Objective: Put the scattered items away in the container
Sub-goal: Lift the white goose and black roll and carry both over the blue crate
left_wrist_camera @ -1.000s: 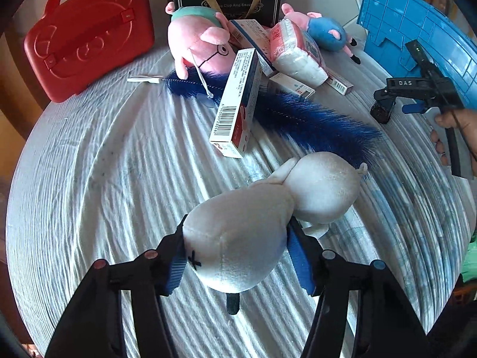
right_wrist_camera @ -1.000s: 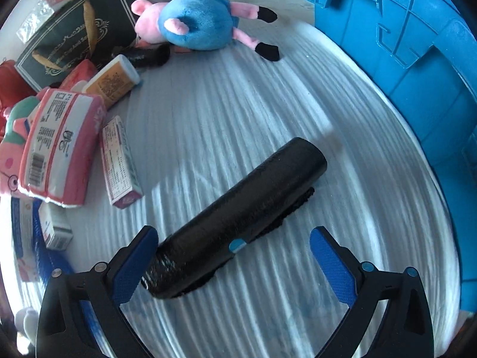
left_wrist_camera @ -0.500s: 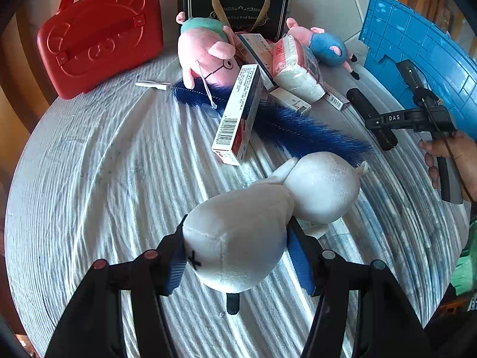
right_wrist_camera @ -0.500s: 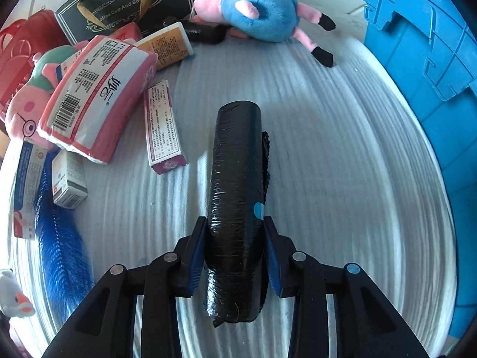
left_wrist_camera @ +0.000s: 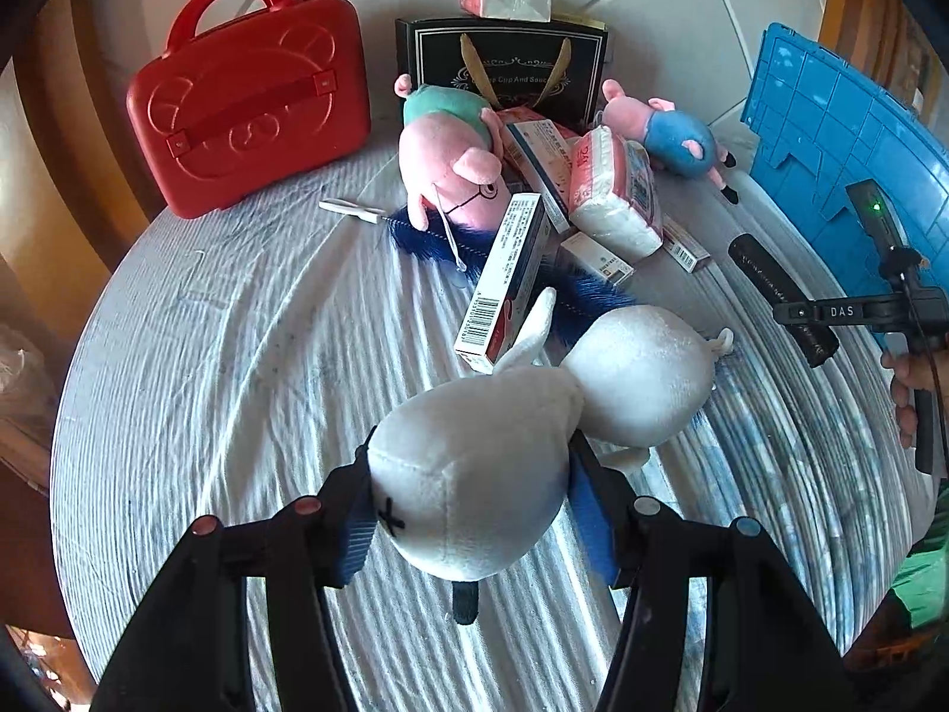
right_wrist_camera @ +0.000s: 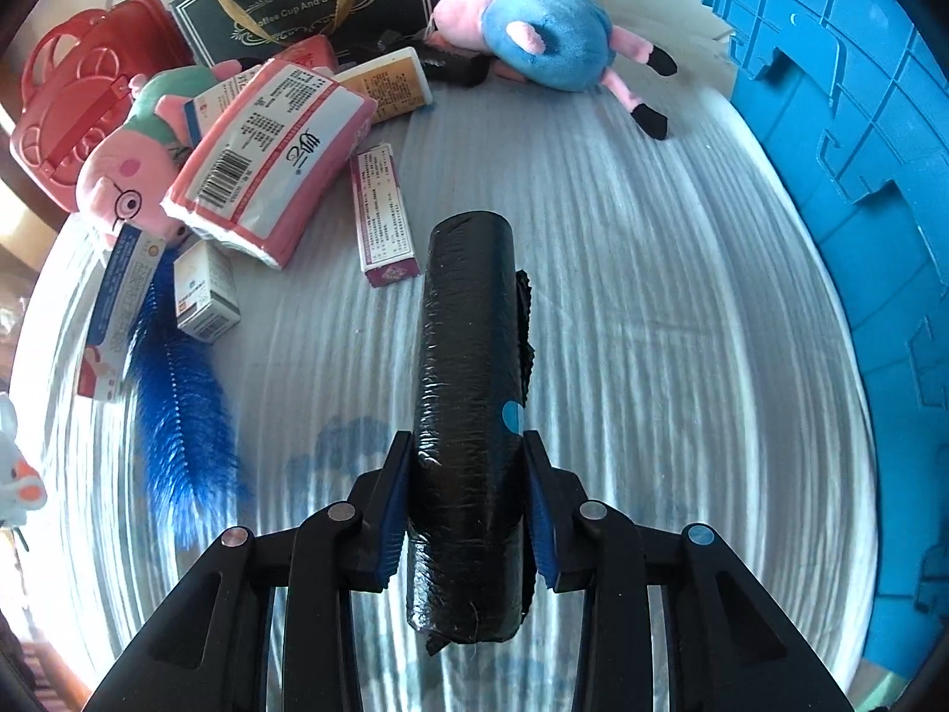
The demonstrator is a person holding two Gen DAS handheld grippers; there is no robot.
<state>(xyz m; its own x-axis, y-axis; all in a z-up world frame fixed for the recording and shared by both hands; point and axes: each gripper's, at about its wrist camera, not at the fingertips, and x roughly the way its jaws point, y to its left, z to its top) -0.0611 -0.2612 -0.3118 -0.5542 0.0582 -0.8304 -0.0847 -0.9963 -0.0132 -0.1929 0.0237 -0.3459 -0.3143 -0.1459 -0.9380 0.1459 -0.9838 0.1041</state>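
Two items are in hand: the left gripper [left_wrist_camera: 474,510], its jaws closing, squeezes a white plush rabbit [left_wrist_camera: 522,439], while the right gripper [right_wrist_camera: 468,510] is clamped on a black roll [right_wrist_camera: 468,391], both above the surface [right_wrist_camera: 652,296]. Nothing visibly sits in the blue container [right_wrist_camera: 860,148] yet. Pig plushes, boxes, a tissue pack and a blue brush lie scattered, so most tidying appears left.

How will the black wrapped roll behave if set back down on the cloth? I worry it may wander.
The black wrapped roll is a cylinder, so it would probably roll sideways on the cloth. Its glossy film looks slippery, so the right claw, shut on it, might let it slide. It keeps straight beyond the grip, suggesting stiffness.
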